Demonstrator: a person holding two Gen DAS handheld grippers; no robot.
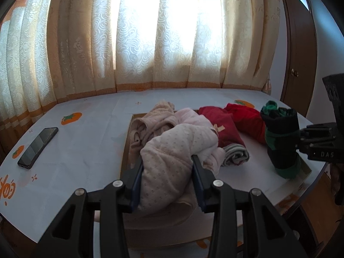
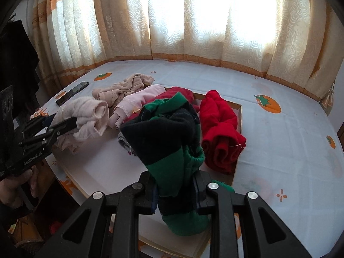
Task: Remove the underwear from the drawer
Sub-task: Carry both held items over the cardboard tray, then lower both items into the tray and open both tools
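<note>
A shallow drawer [image 1: 126,148] with a white bottom lies on the table and holds several rolled garments. My left gripper [image 1: 167,159] is shut on a pale pink dotted underwear roll [image 1: 169,146], held just above the drawer's near left part. The right wrist view shows that same gripper [image 2: 73,122] and pink roll [image 2: 90,118] at the left. My right gripper [image 2: 174,174] is shut on a black-and-green underwear roll [image 2: 163,133], which stands upright over the drawer's near right corner [image 2: 238,118]. The left wrist view shows this roll [image 1: 281,137] with the right gripper [image 1: 301,135] coming in from the right edge.
Beige [image 1: 159,111], dark red [image 1: 217,122], bright red [image 1: 247,118] and grey striped [image 1: 236,154] garments lie in the drawer. A black phone [image 1: 37,147] rests on the white tablecloth with orange prints, far left. Curtains hang behind; a brown cabinet door [image 1: 298,53] stands right. A hand [image 2: 13,189] holds the left gripper.
</note>
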